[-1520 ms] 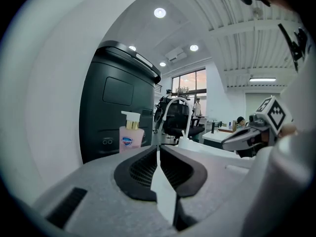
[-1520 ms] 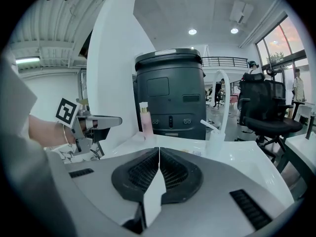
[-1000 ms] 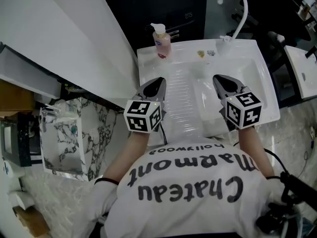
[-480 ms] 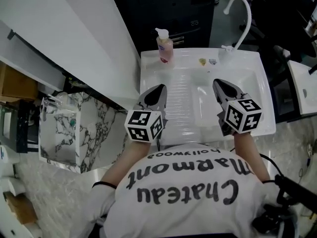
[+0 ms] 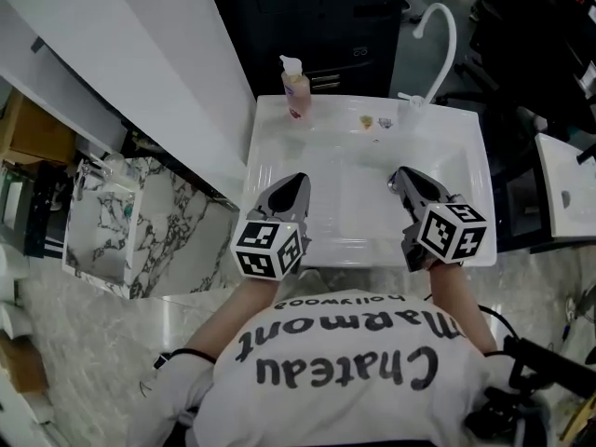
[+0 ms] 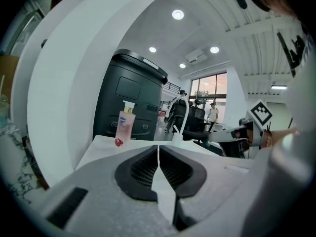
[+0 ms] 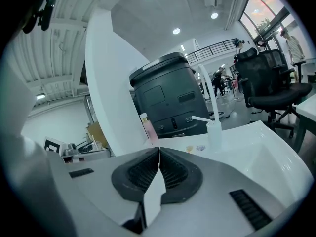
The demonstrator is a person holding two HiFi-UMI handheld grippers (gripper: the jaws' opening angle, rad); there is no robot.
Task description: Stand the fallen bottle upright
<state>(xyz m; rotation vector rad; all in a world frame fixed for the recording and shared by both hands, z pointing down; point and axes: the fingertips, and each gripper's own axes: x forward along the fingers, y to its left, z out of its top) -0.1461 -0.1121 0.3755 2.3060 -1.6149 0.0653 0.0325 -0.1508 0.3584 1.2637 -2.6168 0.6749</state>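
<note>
A pink soap bottle (image 5: 296, 89) with a white pump stands upright at the back left corner of the white sink unit (image 5: 270, 147). It shows far ahead in the left gripper view (image 6: 124, 127), and just behind the white wall's edge in the right gripper view (image 7: 148, 127). My left gripper (image 5: 300, 177) hovers over the ribbed drainer near the front rim, shut with nothing between its jaws (image 6: 158, 147). My right gripper (image 5: 399, 172) hangs over the basin, also shut and empty (image 7: 159, 149). Both are well short of the bottle.
A white gooseneck faucet (image 5: 445, 35) rises at the back right, with two small items (image 5: 374, 121) beside it. A black cabinet (image 5: 326, 26) stands behind the sink, a white curved wall (image 5: 140, 63) and a marble counter (image 5: 112, 222) to the left, an office chair (image 7: 269, 85) to the right.
Both grippers have drawn back toward the sink's front rim, away from the bottle, and stay shut. The bottle has not moved.
</note>
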